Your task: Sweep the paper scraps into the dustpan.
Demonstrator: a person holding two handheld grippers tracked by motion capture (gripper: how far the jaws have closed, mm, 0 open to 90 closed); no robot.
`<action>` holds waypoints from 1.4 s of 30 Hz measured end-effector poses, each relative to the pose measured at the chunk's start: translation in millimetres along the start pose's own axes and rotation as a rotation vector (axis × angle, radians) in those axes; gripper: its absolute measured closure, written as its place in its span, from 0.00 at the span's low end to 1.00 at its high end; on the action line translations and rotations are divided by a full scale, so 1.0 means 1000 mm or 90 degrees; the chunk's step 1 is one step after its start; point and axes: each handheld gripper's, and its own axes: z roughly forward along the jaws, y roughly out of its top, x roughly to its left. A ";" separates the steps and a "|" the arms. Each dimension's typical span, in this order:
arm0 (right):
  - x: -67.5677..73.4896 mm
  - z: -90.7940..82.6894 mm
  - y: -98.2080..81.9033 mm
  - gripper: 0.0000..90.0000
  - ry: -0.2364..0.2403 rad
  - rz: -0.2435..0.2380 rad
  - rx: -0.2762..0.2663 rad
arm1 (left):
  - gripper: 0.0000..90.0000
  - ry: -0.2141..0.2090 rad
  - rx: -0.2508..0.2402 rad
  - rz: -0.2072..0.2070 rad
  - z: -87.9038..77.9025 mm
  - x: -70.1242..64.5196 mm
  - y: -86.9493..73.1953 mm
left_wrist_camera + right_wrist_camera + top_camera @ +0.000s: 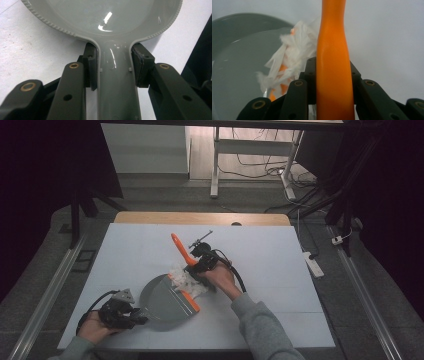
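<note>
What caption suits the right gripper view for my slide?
Right tool clamps an orange brush handle, white bristles at the grey dustpan.

white table surface (270, 285) with wooden far edge (200, 217). white desk frame (216, 165) beyond, loose cables (260, 167) on floor beneath it. white power strip (314, 264) on floor right of table.

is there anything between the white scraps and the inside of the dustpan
Nothing visible does. The white scraps already lie at the orange lip of the grey dustpan, with bare pan beyond. The right gripper holds the orange brush beside them; the left gripper holds the pan's handle.
</note>
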 end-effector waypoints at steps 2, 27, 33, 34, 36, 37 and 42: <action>0.009 0.000 -0.002 0.78 0.011 -0.018 0.005 | 0.69 0.001 0.000 0.000 0.000 0.000 0.000; -0.018 -0.044 -0.010 0.78 -0.039 0.016 -0.112 | 0.69 0.001 0.001 0.002 0.001 -0.001 0.002; -0.024 -0.019 -0.001 0.78 -0.053 0.018 -0.076 | 0.69 -0.001 0.000 0.002 0.002 0.000 0.002; -0.023 -0.015 0.001 0.78 -0.055 0.016 -0.069 | 0.69 -0.001 0.000 0.002 0.002 0.000 0.002; -0.020 -0.006 0.005 0.78 -0.055 0.012 -0.058 | 0.69 -0.002 -0.001 0.001 0.002 0.000 0.002; -0.018 -0.003 0.007 0.78 -0.054 0.009 -0.051 | 0.69 -0.001 -0.001 0.000 0.002 0.000 0.002; -0.004 0.009 0.014 0.78 -0.034 -0.016 -0.029 | 0.69 -0.001 -0.002 0.000 0.002 0.000 0.002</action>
